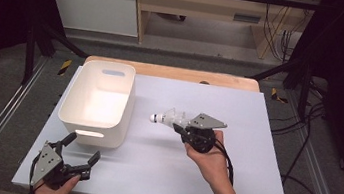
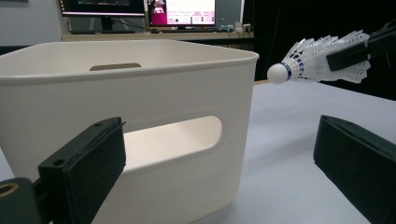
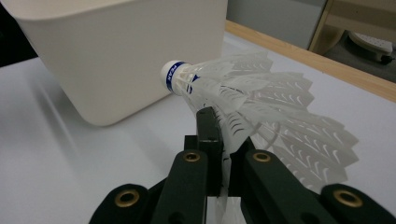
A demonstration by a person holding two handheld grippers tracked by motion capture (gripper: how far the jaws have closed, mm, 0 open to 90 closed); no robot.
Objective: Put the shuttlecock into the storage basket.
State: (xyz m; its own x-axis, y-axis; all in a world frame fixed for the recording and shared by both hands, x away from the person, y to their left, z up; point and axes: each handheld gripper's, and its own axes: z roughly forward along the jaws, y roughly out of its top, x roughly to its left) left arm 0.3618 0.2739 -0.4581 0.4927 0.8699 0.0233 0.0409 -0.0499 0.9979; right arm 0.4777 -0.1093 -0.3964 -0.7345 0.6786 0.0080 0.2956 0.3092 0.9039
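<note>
My right gripper (image 1: 180,126) is shut on the feathers of a white shuttlecock (image 1: 164,118), held above the table with its cork end pointing left at the white bin (image 1: 99,101). Up close in the right gripper view, the shuttlecock (image 3: 243,98) has a blue band at its cork, and its feathers are pinched between the black jaws of the right gripper (image 3: 220,123). My left gripper (image 1: 83,149) rests open at the table's front left corner, just before the bin. In the left gripper view its jaws frame the bin wall (image 2: 154,112), with the shuttlecock (image 2: 317,60) in the air at upper right.
The bin has a handle slot in its near wall (image 2: 173,140) and looks empty from above. A white mat (image 1: 235,135) covers the table, edged by a wooden strip (image 1: 173,72) at the back. Cables (image 1: 305,145) hang off the right side.
</note>
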